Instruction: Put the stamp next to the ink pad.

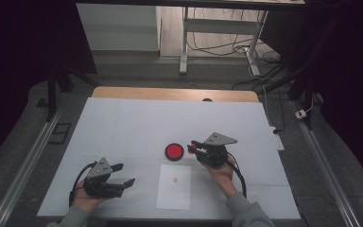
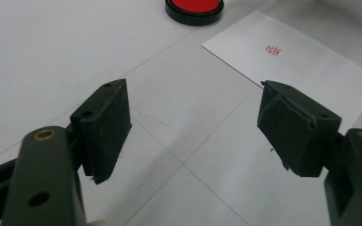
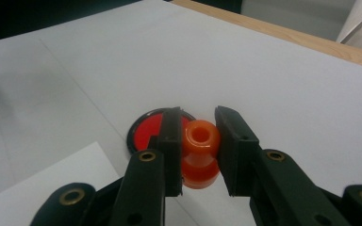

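My right gripper [image 3: 199, 136] is shut on an orange stamp [image 3: 199, 153], held upright between the jaws. Just beyond it lies a round black-rimmed red ink pad [image 3: 143, 132]. From above, the right gripper [image 1: 194, 147] sits just right of the ink pad [image 1: 174, 151] at the table's middle. A white sheet of paper [image 1: 174, 186] with a small red stamp mark [image 1: 175, 179] lies in front of the pad. My left gripper [image 1: 124, 174] rests open at the front left, empty, pointing toward the paper [image 2: 292, 61]. The left gripper view shows its jaws wide apart [image 2: 193, 127].
A white cover [image 1: 137, 123] spreads over the table, with a wooden edge [image 1: 170, 93] at the far side. Beyond stand a desk frame [image 1: 217, 38] and cables on the floor. Metal rails [image 1: 28, 161] run along both sides.
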Tool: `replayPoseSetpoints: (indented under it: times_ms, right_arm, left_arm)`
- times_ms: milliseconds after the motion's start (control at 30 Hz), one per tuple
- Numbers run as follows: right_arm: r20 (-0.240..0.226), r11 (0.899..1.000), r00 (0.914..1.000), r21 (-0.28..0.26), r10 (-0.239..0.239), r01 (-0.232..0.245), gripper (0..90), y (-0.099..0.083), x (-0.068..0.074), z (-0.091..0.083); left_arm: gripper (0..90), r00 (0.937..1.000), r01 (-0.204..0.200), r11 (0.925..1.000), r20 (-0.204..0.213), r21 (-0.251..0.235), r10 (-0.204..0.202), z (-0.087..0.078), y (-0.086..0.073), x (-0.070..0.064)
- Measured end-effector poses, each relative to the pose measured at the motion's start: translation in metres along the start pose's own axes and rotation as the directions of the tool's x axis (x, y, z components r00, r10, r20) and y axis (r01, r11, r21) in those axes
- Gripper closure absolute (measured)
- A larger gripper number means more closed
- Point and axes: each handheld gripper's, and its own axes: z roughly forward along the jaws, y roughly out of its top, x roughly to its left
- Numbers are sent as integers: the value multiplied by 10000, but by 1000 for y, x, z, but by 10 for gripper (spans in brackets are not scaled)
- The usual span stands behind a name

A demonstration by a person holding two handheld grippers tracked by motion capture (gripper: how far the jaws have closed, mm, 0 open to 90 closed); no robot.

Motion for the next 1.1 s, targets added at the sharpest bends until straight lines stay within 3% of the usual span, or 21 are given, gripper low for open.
replayPoseSetpoints:
  times_ms: [600,1100]
  right_arm:
    - [646,9970,9979,758,106,-155,710,-11,-25,30]
    - [798,9917,9966,1280,-225,121,690,-17,-25,41]
  left_arm:
    - [264,10000,14,10000,-5,44,-14,1,0,0]
    - [264,10000,52,10000,19,0,-52,0,-1,2]
